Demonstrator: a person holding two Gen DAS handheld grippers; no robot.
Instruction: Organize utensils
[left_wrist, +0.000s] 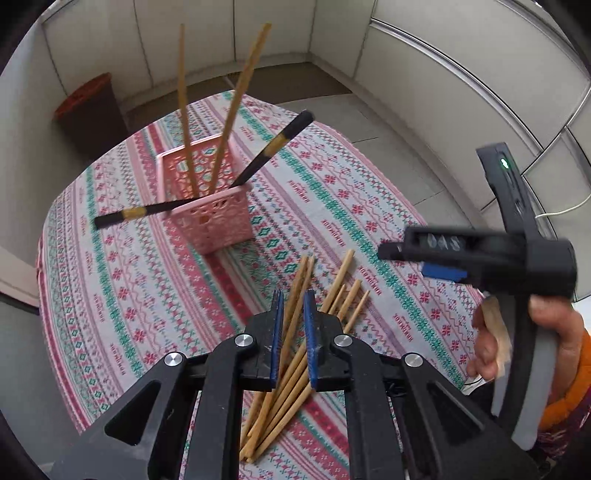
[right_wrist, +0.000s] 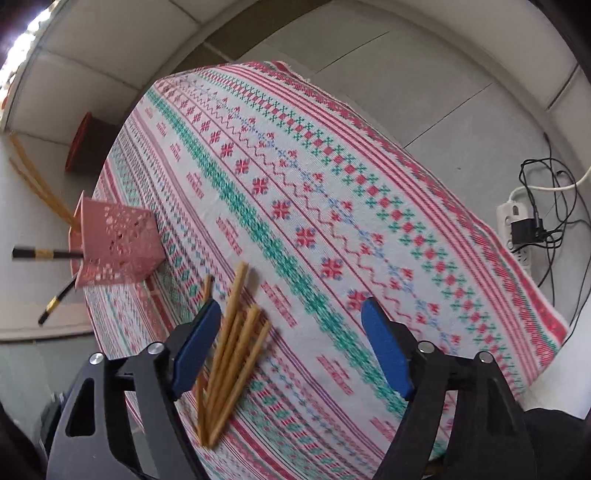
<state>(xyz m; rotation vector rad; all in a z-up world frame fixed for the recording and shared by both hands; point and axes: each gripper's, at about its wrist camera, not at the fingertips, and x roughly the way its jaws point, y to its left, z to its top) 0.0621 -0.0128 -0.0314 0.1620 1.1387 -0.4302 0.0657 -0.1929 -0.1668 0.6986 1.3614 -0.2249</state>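
left gripper (left_wrist: 293, 310): its blue pads are sitting nearly together and clenching one wooden chopstick, with the pile on the cloth behind it.
right gripper (right_wrist: 290, 347): its jaws are standing wide and unclenched, holding nothing, hanging over the pile with the left pad beside the sticks.
loose chopsticks (right_wrist: 232, 350): lying fanned on the patterned tablecloth (right_wrist: 332, 184), near the front edge, well apart from the basket.
pink basket (left_wrist: 210, 214): standing upright on the cloth further back, already holding chopsticks.
step in hand: the left is looking to be carrying its stick toward the basket while the right is lining up for another.
doing it well: i'd be centring the right's jaws on a single stick, closing across its width, then dropping each stick tip first inside the rim.
count in basket: two wooden chopsticks (left_wrist: 221, 110) and two black chopsticks (left_wrist: 277, 147).
count on cloth: about six wooden ones, though overlap and blur are making this uncertain.
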